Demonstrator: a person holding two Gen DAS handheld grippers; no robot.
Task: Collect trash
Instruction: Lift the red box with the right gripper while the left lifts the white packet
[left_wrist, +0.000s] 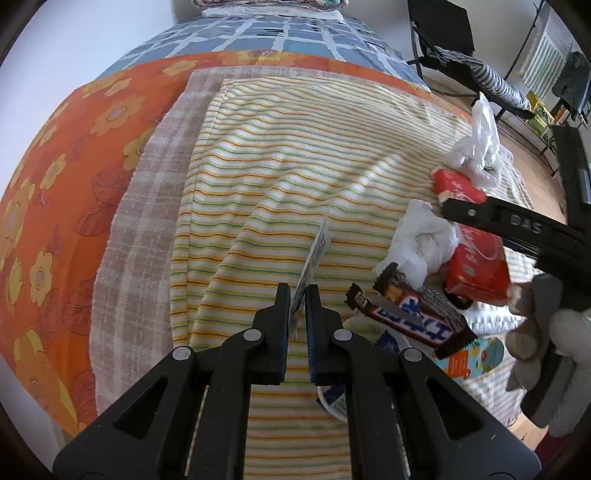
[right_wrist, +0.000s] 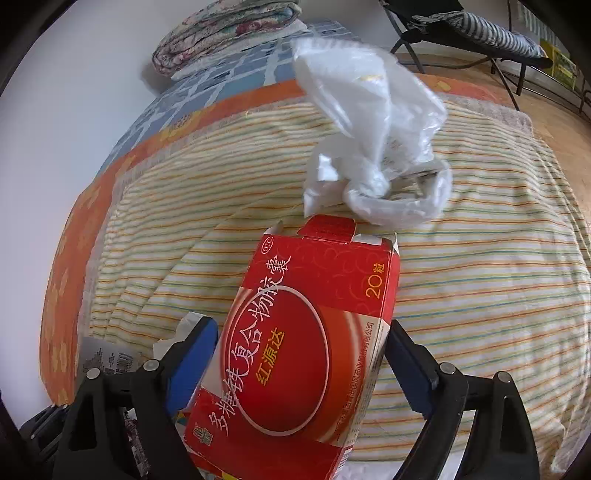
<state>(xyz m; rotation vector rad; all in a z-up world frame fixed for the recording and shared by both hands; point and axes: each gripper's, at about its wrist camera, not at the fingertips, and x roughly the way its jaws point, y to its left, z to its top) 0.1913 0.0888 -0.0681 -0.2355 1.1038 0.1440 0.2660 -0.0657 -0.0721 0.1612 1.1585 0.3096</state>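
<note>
My left gripper is shut on a thin white-and-blue packet, held edge-on above the striped blanket. To its right lies a trash pile: a brown chocolate bar wrapper, a crumpled white tissue and a clear plastic bag. The red medicine box sits there with the right gripper's finger across it. In the right wrist view my right gripper stands wide, with both pads against the long sides of the red box. The plastic bag lies just beyond the box.
An orange flowered sheet borders the blanket on the left. A colourful wrapper and a round white-blue lid lie near my left gripper. A gloved hand shows at right. A barcoded paper lies at lower left, a folded quilt at the bed's head.
</note>
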